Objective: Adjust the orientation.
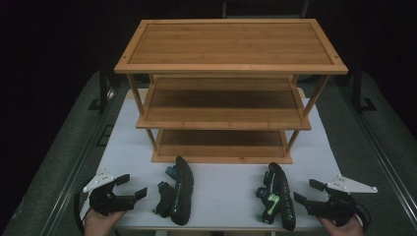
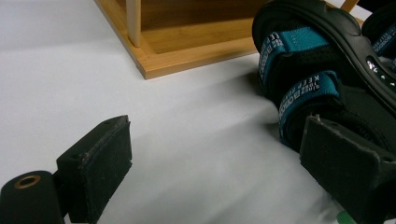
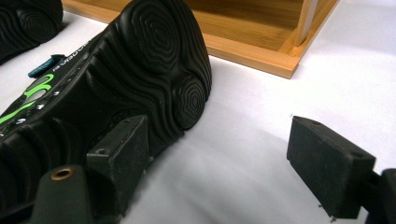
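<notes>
White tabletop (image 1: 221, 189), dark surround: three-tier bamboo shoe rack (image 1: 231, 66); two black sandals on their sides before it, left sandal (image 1: 178, 192), right sandal (image 1: 279, 196). My left fingers (image 1: 129, 189) and right fingers (image 1: 306, 193): spread, empty. Best approach: straddle each sole's edge squarely before closing.

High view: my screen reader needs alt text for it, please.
Two black sandals lie on their sides on a white table before a bare three-tier wooden rack. Outside them, the left gripper and right gripper are open.
</notes>
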The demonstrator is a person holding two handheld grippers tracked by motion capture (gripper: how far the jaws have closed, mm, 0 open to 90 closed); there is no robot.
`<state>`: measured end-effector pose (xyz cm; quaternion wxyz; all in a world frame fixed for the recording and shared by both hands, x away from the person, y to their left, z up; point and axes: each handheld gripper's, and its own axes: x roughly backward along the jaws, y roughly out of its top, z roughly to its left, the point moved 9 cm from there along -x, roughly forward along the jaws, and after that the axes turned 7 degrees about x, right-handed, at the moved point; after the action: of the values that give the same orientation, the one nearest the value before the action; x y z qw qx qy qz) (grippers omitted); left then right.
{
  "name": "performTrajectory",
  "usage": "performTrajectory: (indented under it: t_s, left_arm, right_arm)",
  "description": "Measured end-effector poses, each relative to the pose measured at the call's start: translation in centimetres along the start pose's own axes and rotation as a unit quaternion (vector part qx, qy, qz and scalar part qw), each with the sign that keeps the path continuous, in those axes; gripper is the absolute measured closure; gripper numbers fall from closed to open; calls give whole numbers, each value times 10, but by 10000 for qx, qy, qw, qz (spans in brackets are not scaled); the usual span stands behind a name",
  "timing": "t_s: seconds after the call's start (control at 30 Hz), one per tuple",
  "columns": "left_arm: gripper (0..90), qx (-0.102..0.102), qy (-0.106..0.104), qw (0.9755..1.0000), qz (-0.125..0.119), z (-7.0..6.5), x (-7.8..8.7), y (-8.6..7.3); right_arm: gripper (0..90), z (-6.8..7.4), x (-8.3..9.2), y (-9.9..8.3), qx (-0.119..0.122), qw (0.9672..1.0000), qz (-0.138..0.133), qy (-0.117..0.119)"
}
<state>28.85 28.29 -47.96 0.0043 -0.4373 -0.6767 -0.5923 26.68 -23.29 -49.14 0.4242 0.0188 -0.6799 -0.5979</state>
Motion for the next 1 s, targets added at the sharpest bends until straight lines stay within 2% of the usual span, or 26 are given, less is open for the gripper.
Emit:
performTrajectory:
  t_s: [0.3, 0.53, 0.67, 0.77, 0.8, 0.97, 1.0]
  left_arm:
    - [88, -43, -66, 10000, 61, -2, 1, -3]
    - [93, -121, -144, 9993, 314, -9, -1, -10]
    - [93, -261, -138, 9986, 445, -13, -2, -14]
    - [96, -310, -152, 9981, 513, -15, -4, -15]
    - [133, -331, -202, 9980, 493, -17, -5, -15]
    - [152, -330, -251, 9976, 546, -18, -7, -16]
    - [205, -338, -305, 9975, 545, -19, -8, -16]
  right_arm:
    - [202, 1, 4, 2, 16, 10000, -33, -72]
    - [203, 5, 15, 14, 81, 9996, -240, -136]
    - [212, 13, 25, 24, 192, 9986, -471, -126]
    - [215, 18, 27, 30, 241, 9983, -531, -66]
    - [220, 20, 27, 31, 274, 9981, -547, -45]
    - [245, 33, 29, 40, 414, 9973, -608, 83]
    - [275, 41, 30, 45, 486, 9967, -637, 157]
